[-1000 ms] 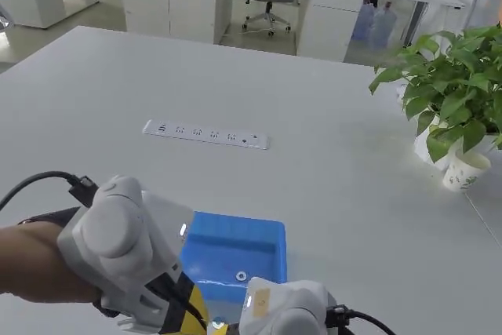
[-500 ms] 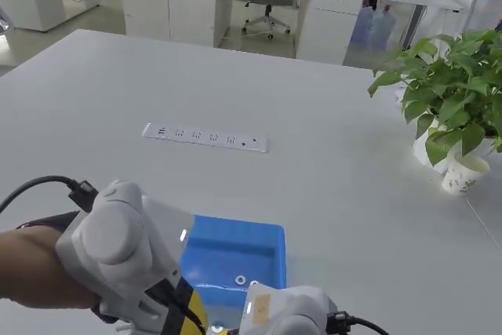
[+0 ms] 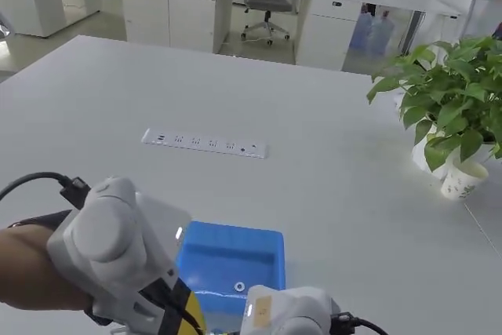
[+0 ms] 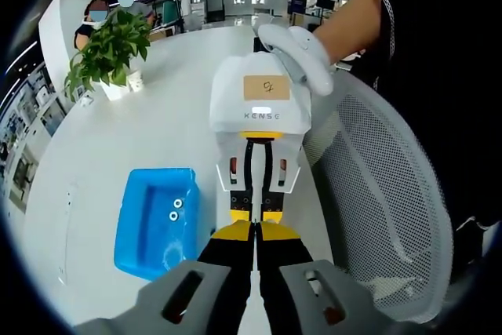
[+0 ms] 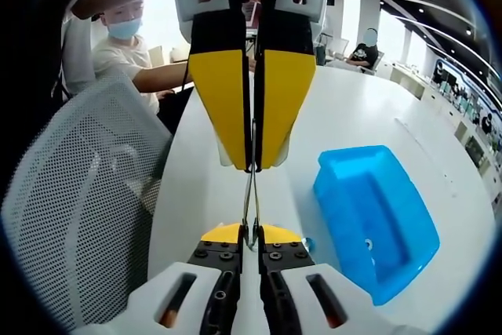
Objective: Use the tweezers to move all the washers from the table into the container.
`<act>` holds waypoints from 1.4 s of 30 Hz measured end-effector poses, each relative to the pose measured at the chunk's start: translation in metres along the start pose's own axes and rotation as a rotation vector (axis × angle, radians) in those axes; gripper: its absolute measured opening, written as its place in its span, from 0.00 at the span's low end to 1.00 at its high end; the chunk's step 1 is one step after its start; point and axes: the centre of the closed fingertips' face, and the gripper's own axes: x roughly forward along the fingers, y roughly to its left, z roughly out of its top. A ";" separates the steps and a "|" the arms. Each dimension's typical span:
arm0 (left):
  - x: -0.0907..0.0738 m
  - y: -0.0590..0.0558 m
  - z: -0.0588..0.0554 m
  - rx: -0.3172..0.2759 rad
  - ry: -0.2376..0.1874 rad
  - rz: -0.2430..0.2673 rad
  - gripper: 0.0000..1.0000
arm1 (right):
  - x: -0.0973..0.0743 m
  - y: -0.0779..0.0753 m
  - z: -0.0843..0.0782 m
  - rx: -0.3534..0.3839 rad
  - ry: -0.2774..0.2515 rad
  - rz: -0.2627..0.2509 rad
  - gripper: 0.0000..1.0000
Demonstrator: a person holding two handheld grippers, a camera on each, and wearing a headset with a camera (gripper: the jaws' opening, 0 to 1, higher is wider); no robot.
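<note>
The blue container point(image 3: 235, 253) stands on the white table point(image 3: 314, 154) just beyond both grippers. A washer point(image 3: 239, 287) lies in it; the left gripper view shows two washers point(image 4: 174, 209) inside. My left gripper point(image 4: 255, 229) and right gripper point(image 5: 251, 234) face each other tip to tip near the table's front edge. Thin metal tweezers point(image 5: 249, 198) run between the left gripper's point(image 5: 252, 166) big yellow jaws and my right jaws. Both grippers are shut on the tweezers. In the left gripper view the right gripper point(image 4: 254, 213) meets my jaws head-on beside the container point(image 4: 153, 221).
A white power strip point(image 3: 204, 144) lies mid-table. A potted plant point(image 3: 451, 107) in a white cup stands at the far right. A white mesh chair point(image 4: 376, 194) sits right behind the table edge. People sit in the background.
The head camera has tilted, so the scene sits lower in the picture. Both grippers hold about the same place by the container.
</note>
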 end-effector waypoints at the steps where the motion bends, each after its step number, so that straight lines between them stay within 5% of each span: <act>1: -0.001 0.000 0.001 0.000 0.000 0.001 0.03 | -0.001 0.000 0.001 -0.001 0.000 0.001 0.07; 18: -0.023 0.012 0.021 0.022 0.009 0.006 0.03 | -0.021 -0.015 0.024 -0.037 -0.020 -0.026 0.07; 42: -0.042 0.058 0.037 0.070 0.025 0.037 0.03 | -0.036 -0.069 0.043 -0.060 -0.038 -0.083 0.07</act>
